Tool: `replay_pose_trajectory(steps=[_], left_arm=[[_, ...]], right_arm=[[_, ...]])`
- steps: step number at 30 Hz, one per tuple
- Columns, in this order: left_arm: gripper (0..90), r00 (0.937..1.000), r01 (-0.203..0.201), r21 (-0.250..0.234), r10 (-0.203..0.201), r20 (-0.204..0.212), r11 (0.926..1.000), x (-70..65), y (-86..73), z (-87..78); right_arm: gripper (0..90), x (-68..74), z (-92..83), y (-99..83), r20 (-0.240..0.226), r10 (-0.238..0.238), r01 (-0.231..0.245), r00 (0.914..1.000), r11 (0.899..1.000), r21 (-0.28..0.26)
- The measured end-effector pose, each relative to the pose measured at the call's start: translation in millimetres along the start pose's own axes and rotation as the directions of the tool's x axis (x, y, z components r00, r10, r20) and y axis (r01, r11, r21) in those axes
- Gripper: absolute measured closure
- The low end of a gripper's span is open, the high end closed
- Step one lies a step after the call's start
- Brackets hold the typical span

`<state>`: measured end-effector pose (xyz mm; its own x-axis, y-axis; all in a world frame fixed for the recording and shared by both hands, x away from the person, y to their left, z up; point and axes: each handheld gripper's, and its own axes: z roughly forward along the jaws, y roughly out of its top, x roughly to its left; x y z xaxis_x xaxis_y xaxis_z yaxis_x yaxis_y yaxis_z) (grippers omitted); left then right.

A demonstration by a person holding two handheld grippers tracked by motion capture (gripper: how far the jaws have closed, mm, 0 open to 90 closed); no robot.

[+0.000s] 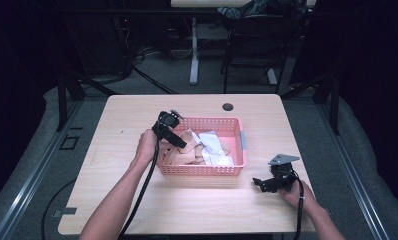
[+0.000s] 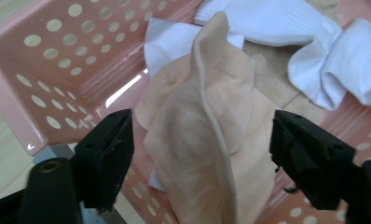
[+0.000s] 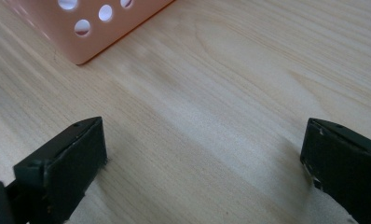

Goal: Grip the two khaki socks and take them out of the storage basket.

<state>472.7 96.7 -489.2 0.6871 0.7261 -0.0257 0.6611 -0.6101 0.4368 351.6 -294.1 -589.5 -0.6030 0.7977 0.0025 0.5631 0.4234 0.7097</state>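
Observation:
A pink perforated basket (image 1: 202, 170) sits mid-table with socks in it. My left gripper (image 1: 183, 144) reaches into its left end from above. Seen from the left gripper view, a beige sock (image 2: 207, 140) stands bunched up between the two black jaws of the left gripper (image 2: 202, 154). The jaws stand close on either side of it, and I see no pad pressing into the cloth. White socks (image 2: 323, 70) lie behind it. My right gripper (image 1: 257, 183) rests low on the table to the right of the basket, open with nothing between its jaws (image 3: 202, 163).
The wooden table (image 1: 137, 200) has a round cable hole (image 1: 228, 106) near its far edge. One corner of the basket (image 3: 85, 42) lies just ahead of the right gripper. Dark floor, table legs and chairs lie beyond the far edge.

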Motion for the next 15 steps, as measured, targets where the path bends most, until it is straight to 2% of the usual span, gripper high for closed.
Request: replay_pose_trajectory(steps=[2,3,8,15], left_arm=[[31.6,0.9999,0.009,0.018,-0.009,0.009,0.9998,-0.1,-0.2,3.6],[34.9,0.9999,0.011,0.027,-0.01,-0.005,0.9996,-0.2,-0.2,4.9],[51.3,0.9999,0.009,0.039,-0.009,-0.01,0.9992,0.2,-0.4,6.9],[67.5,0.9998,0.017,0.048,-0.017,-0.001,0.9987,1.1,-1.1,9.0]], right_arm=[[0.0,0.0,0.0,0.0,0.0,0.0,0.0,1.0,1.0,0.0],[0.0,0.0,0.0,0.0,0.0,0.0,0.0,1.0,1.0,0.0],[0.0,0.0,0.0,0.0,0.0,0.0,0.0,1.0,1.0,0.0],[0.0,0.0,0.0,0.0,0.0,0.0,0.0,1.0,1.0,0.0]])
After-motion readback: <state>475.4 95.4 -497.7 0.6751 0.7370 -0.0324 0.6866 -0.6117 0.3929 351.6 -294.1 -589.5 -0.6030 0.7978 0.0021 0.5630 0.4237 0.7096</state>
